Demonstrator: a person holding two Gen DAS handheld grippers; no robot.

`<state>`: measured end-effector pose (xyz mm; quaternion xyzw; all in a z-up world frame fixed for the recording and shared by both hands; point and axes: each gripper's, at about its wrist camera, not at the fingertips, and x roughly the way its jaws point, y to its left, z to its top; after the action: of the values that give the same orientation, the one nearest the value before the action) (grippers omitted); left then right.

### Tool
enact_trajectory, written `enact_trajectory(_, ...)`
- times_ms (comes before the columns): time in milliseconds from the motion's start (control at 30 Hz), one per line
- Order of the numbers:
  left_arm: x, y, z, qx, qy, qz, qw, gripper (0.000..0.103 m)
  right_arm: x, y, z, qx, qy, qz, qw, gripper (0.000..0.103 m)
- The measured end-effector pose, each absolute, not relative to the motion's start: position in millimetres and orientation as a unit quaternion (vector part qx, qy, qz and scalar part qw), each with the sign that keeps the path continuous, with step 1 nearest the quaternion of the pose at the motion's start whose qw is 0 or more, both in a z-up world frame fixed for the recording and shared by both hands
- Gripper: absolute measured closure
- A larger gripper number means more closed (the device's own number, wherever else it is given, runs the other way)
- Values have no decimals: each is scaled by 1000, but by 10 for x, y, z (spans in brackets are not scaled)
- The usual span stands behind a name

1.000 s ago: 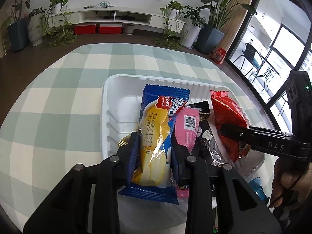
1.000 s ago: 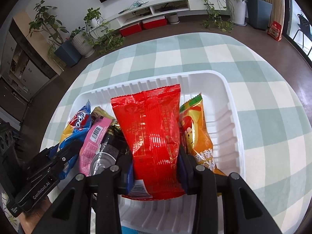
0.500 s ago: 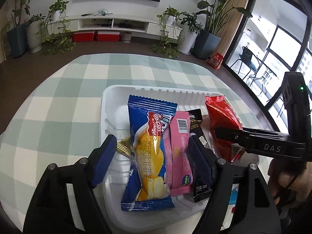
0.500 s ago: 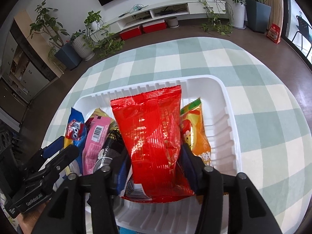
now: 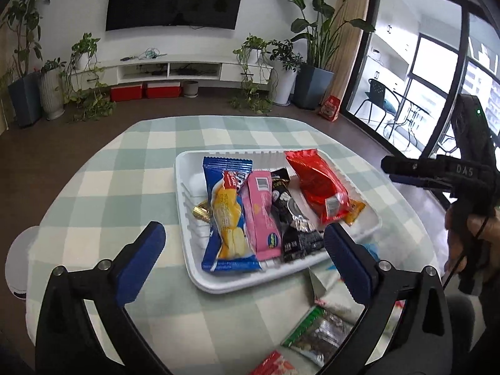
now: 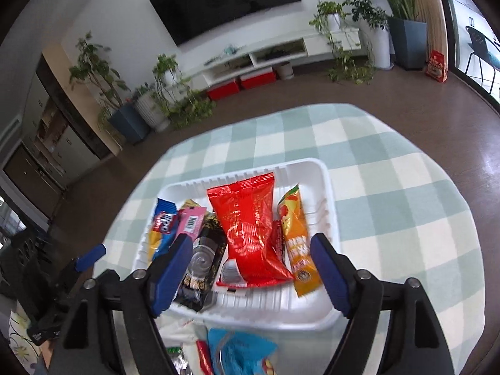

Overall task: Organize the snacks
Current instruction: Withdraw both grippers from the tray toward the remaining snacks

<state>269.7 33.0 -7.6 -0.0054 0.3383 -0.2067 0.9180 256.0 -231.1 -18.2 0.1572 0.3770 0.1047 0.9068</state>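
A white tray (image 5: 187, 215) on the checked table holds a blue-and-yellow snack pack (image 5: 226, 215), a pink pack (image 5: 261, 212), a black pack (image 5: 293, 215), a red pack (image 5: 318, 184) and an orange pack (image 6: 295, 240). My left gripper (image 5: 242, 243) is open and empty, raised in front of the tray's near edge. My right gripper (image 6: 250, 265) is open and empty, above the tray's near edge, with the red pack (image 6: 250, 222) lying beyond it. The right gripper also shows in the left wrist view (image 5: 437, 172), off to the tray's right.
Loose snack packs lie on the table in front of the tray: a green-edged pack (image 5: 318, 334), a white pack (image 5: 331, 290) and a blue pack (image 6: 240, 353). A white round object (image 5: 18, 262) sits at the table's left edge. Potted plants and a TV stand are on the floor beyond.
Both grippers have opened, released the blue-and-yellow pack and the red pack into the tray, and pulled back and up from it.
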Motion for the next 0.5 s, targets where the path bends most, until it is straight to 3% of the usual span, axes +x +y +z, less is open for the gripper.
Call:
enact_trajectory(133,2159,384,-122,0,329,-212,920,0,2029,-2458,-191,161,349,108,917,18)
enact_trajectory(367,1396,549,-412,-99,382,-201,897,0,1212,-2652,-580,210,340,89,912,18)
enact_trajectory(500,1140,477,-589,-88,409,-203,885,0,930,-2540,-730,187,344,91,916,21)
